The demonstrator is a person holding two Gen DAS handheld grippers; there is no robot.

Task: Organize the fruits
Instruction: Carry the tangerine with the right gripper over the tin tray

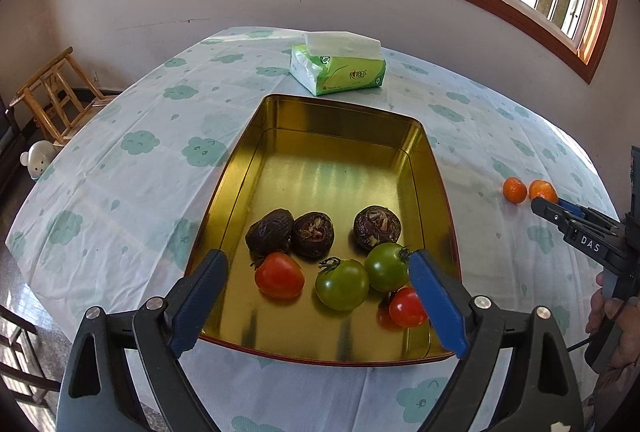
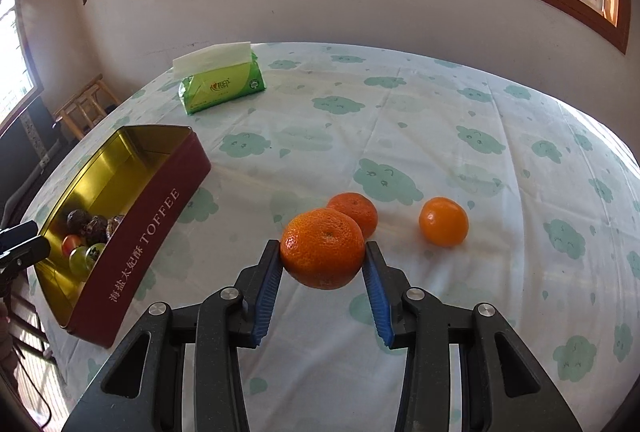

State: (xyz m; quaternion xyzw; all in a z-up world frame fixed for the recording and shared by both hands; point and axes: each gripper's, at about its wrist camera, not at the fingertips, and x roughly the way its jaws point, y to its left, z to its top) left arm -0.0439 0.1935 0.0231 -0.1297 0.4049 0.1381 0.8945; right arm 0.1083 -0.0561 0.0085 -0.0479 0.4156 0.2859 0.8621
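The right gripper (image 2: pixel 322 256) is clamped on a mandarin (image 2: pixel 322 247), pinched between both blue pads and lifted off the tablecloth (image 2: pixel 400 136). Two more mandarins (image 2: pixel 355 212) (image 2: pixel 443 221) are seen on the cloth just beyond it, apart from each other. The left gripper (image 1: pixel 318 264) is held wide open, nothing between its pads, over the near end of the gold tin (image 1: pixel 340 136). Inside the tin three dark fruits (image 1: pixel 312 234), two red tomatoes (image 1: pixel 279 275) and two green tomatoes (image 1: pixel 342 284) are grouped. A tissue pack (image 1: pixel 338 70) is seen behind the tin.
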